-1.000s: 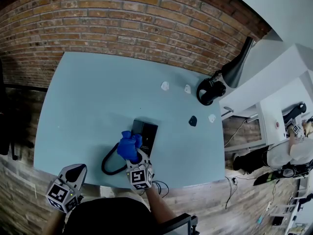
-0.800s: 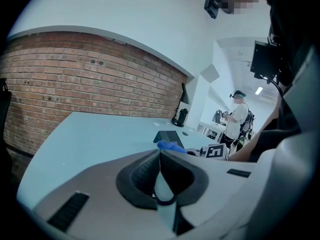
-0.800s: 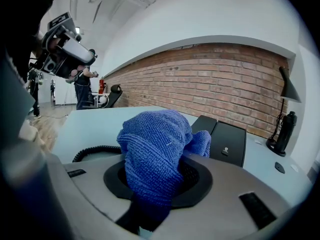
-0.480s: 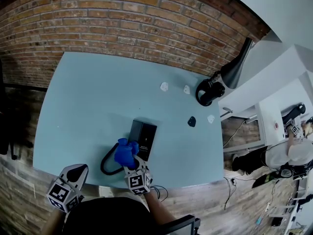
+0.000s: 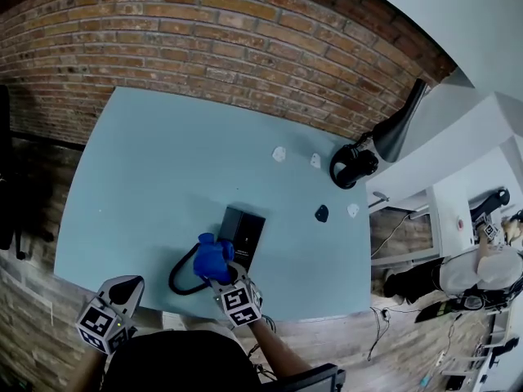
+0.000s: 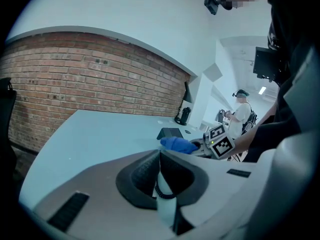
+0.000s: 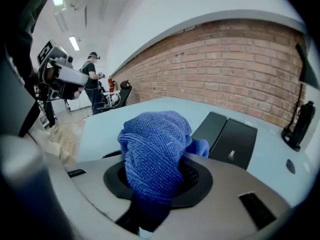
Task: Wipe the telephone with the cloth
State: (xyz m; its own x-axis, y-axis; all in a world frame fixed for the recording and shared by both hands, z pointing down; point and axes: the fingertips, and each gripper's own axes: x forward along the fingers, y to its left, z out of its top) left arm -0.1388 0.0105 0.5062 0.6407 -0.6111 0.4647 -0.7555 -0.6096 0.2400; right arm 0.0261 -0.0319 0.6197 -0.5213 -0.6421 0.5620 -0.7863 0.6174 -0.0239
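**Blue cloth clamped in the right gripper at the telephone's near left corner**

Blue, looped fabric fills the right gripper view: the cloth [image 7: 155, 149] is bunched into a thick wad, and the right gripper [image 7: 157, 181] has its jaws closed on the wad's lower part, so the wad bulges up and forward from between them. Just beyond it lies the telephone [image 7: 235, 141], a flat black set in two long sections on the pale blue table [image 7: 272, 159].

From the head view, the telephone [image 5: 243, 233] sits near the table's near edge, right of the middle. The cloth [image 5: 212, 258] lies at its near left corner, overlapping that edge. Whether it presses on the set cannot be told. A black cord [image 5: 181, 278] loops out to the left of the cloth, on the table.

The left gripper [image 5: 124, 289] is off the table's near edge, well left of the telephone. Its jaws are together with nothing between them.

Farther right on the table are three small white pieces [image 5: 279, 153] and one small dark one [image 5: 322, 213]. A black lamp [image 5: 392, 129] stands at the far right corner, before the brick wall [image 5: 204, 47].
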